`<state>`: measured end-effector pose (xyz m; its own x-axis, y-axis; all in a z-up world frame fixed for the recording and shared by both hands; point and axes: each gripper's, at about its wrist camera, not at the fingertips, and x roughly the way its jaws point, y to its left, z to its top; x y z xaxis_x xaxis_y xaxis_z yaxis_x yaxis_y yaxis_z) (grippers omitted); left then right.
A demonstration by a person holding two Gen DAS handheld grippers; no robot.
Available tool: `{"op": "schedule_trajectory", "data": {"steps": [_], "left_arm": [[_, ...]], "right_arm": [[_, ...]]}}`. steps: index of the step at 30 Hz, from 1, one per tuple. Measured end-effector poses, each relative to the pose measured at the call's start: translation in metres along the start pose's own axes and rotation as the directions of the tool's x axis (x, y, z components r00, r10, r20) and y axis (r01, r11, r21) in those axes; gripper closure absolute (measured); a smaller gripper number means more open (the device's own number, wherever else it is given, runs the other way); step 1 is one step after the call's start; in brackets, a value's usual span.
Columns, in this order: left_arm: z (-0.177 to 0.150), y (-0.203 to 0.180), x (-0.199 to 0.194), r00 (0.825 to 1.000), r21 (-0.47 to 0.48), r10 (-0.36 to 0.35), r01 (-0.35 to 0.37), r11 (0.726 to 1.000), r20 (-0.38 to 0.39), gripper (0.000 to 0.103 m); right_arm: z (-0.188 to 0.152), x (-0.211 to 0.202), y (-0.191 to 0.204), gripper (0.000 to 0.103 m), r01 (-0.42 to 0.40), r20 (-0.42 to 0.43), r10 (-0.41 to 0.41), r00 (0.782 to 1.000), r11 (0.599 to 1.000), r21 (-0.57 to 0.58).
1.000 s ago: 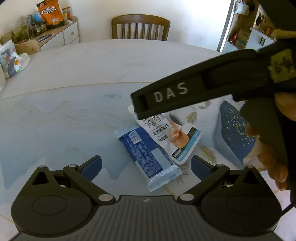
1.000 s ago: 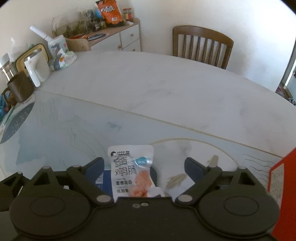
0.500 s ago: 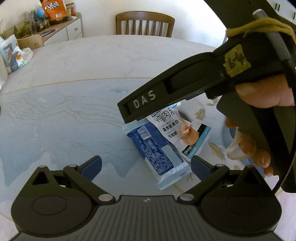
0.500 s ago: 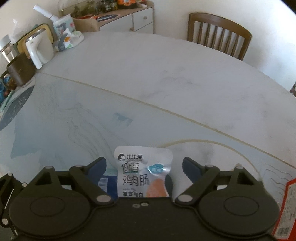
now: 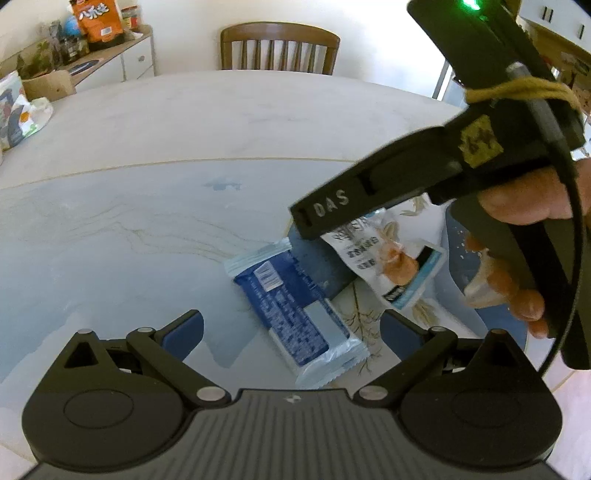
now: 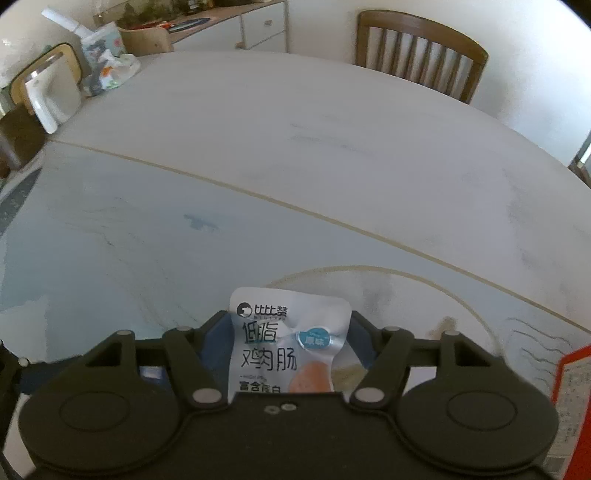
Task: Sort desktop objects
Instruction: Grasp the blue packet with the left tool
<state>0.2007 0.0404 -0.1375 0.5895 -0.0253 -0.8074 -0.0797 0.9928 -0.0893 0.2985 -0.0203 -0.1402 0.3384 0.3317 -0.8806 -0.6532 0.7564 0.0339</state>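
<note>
- The left gripper [image 5: 291,326] is nearest in its own view, its jaws spread wide and holding nothing, its blue pads [image 5: 184,329] low over the surface [image 5: 147,236].
- Between those open jaws lies a blue snack bar [image 5: 293,314], flat on the surface and angled from upper left to lower right, with the lower end of its wrapper close to the gripper body.
- Just beyond the bar, the right gripper [image 6: 290,332] has its jaws closed onto a white sausage packet [image 6: 290,343], pressing both side edges so that the film puckers slightly.
- From the left wrist view, that packet [image 5: 388,258] hangs tilted under the black "DAS" finger, apart from the bar; whether its lower corner touches the surface cannot be told.
- The person's right hand [image 5: 517,258] wraps the handle of that gripper at the right of the left wrist view.
- A red box [image 6: 572,398] shows at the right edge of the right wrist view, cut off by the frame.
- Farther out, the surface is printed pale blue up to a thin gold curved line, then plain white.
- At the far left edge stand a white kettle [image 6: 51,98] and a tissue pack [image 6: 110,72].
- A wooden chair [image 5: 279,48] sits behind the far rim.
- A cabinet [image 5: 122,59] by the wall carries an orange snack bag [image 5: 98,20].
</note>
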Motion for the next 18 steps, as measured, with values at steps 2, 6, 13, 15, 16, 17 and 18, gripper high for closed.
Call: {"op": "schedule_trajectory", "data": {"steps": [2,6,13,15,16,17,18], "left_arm": [[0.001,-0.004,0.004,1.000,0.014,0.002,-0.002,1.000,0.000,0.001],[0.002,-0.009,0.012,1.000,0.025,-0.004,0.004,1.000,-0.021,0.007],[-0.003,-0.015,0.017,1.000,0.086,0.022,-0.022,0.996,-0.002,0.012],[-0.004,-0.013,0.017,1.000,0.102,0.029,-0.030,0.994,0.008,0.019],[-0.004,-0.014,0.017,0.999,0.111,0.033,-0.035,0.993,0.014,0.023],[-0.004,-0.014,0.016,0.999,0.117,0.033,-0.035,0.993,0.018,0.027],[-0.004,-0.014,0.016,0.999,0.121,0.030,-0.032,0.992,0.021,0.029]], "right_arm": [[-0.003,-0.001,-0.006,0.036,0.012,-0.001,-0.012,1.000,1.000,0.003],[-0.010,-0.004,-0.019,0.036,0.032,0.000,-0.032,0.999,0.999,0.014],[-0.025,-0.013,-0.037,0.036,0.035,0.005,-0.036,0.999,0.997,0.064],[-0.030,-0.016,-0.041,0.036,0.040,0.007,-0.040,0.999,0.996,0.076],[-0.032,-0.017,-0.041,0.036,0.042,0.007,-0.043,0.999,0.996,0.084],[-0.034,-0.018,-0.043,0.036,0.043,0.009,-0.044,0.999,0.995,0.091],[-0.038,-0.021,-0.041,0.036,0.043,0.013,-0.045,0.999,0.994,0.098]]}}
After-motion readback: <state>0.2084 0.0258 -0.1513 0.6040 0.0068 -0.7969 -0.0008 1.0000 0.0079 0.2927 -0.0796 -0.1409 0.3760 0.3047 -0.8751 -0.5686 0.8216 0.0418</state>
